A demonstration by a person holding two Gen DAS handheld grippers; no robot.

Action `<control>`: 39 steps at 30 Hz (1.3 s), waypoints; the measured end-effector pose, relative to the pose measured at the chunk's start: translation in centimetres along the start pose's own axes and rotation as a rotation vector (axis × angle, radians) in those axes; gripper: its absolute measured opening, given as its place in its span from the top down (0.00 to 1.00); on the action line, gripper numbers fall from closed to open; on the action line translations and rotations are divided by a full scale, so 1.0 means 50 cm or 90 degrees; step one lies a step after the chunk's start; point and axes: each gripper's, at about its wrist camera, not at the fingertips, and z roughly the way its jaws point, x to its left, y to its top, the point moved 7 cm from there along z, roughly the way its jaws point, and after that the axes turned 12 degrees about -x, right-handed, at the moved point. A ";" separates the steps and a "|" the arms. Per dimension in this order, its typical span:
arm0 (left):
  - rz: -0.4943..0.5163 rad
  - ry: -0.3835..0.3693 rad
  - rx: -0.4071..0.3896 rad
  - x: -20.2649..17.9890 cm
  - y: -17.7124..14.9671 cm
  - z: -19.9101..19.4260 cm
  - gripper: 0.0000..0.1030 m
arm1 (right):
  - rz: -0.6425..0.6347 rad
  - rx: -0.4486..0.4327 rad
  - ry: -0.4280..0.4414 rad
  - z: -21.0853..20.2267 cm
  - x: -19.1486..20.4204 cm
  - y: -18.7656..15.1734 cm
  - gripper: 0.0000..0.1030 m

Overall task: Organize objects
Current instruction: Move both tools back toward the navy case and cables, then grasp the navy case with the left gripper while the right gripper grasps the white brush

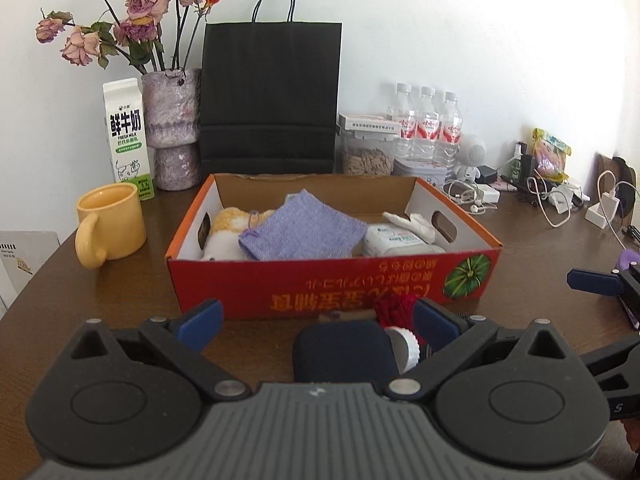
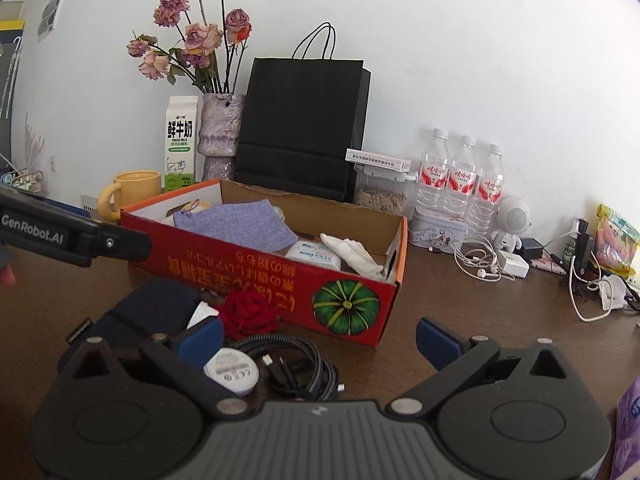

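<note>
Two grippers, both spread wide with nothing between the blue pads. Left gripper (image 1: 318, 322) low in the frame, just short of a dark blue pouch (image 1: 344, 350) at bottom centre, with a white round cap (image 1: 404, 350) and a red knitted rose (image 1: 396, 308) near the right-hand pad. Right gripper (image 2: 320, 340) at the bottom of its own view, hanging over a coiled black cable (image 2: 292, 368) and a white round disc (image 2: 234, 372), beside the left-hand pad; rose and pouch just above and left of them.

Behind these, mid-frame, a red cardboard box (image 1: 332, 280) with upside-down print, open on top, holding a lilac knitted cloth (image 1: 302, 228), a yellow-and-white soft thing (image 1: 228, 226) at the left, a pack of wipes (image 1: 394, 240) and a crumpled white tissue (image 1: 412, 220) at the right.

Further out on the brown table (image 1: 120, 300): yellow mug (image 1: 110, 226) left of the box, milk carton (image 1: 128, 140), vase of dried roses (image 1: 172, 128), black paper bag (image 1: 270, 96), three water bottles (image 1: 428, 128), tangled chargers and earphones (image 1: 472, 196) at right.
</note>
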 end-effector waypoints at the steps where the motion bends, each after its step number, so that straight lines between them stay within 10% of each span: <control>1: 0.001 -0.002 0.006 -0.003 -0.010 -0.007 0.00 | 0.004 0.003 -0.002 -0.008 -0.003 -0.006 0.00; 23: -0.042 0.033 0.125 -0.030 -0.127 0.039 0.00 | 0.048 0.037 0.001 -0.034 -0.009 -0.075 0.00; 27: -0.036 0.020 0.121 -0.041 -0.132 0.036 0.31 | 0.054 0.038 0.002 -0.033 -0.011 -0.076 0.00; 39: -0.051 0.027 0.078 -0.019 -0.097 -0.008 0.37 | 0.054 0.040 0.002 -0.029 -0.003 -0.076 0.00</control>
